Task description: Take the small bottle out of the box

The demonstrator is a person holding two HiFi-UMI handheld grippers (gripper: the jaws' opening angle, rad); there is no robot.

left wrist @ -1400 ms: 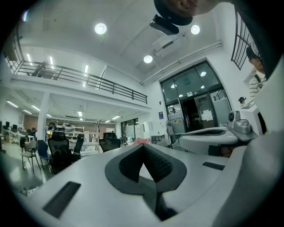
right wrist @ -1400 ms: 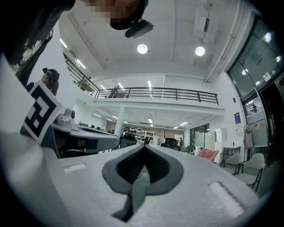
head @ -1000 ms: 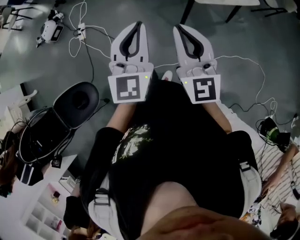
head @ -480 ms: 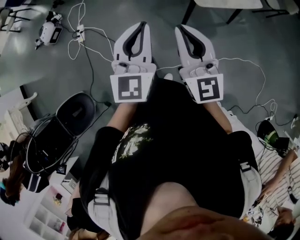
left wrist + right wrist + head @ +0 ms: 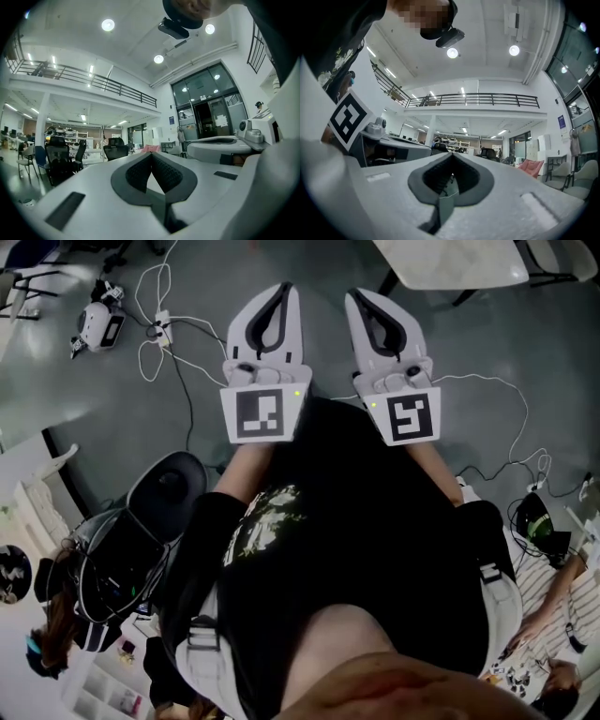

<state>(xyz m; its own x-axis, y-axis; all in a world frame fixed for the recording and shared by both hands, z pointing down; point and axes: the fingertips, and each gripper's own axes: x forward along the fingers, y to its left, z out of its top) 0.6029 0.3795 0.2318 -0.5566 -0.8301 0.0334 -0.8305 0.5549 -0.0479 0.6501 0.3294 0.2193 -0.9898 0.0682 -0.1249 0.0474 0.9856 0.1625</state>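
Both the white left claw (image 5: 280, 294) and white right claw (image 5: 359, 300) sit closed, empty; no box shows, so finding it first seems wise.

Mostly it's your head that's moved, not the stuff on the floor. In the head view, the black chair (image 5: 169, 486) on your left has slid down and in toward your hip. The black bag with the cables (image 5: 117, 563) next to it went the same way. The white table (image 5: 450, 263) at the top right was just a sliver before, and now you've got a good chunk of its top in shot. The person with brown hair (image 5: 54, 626) at the lower left has come further into frame. The white shelf (image 5: 103, 695) down there has nearly dropped off the bottom edge. Your left gripper (image 5: 284, 287) and right gripper (image 5: 352, 294) have drifted a hair closer together at the tips.
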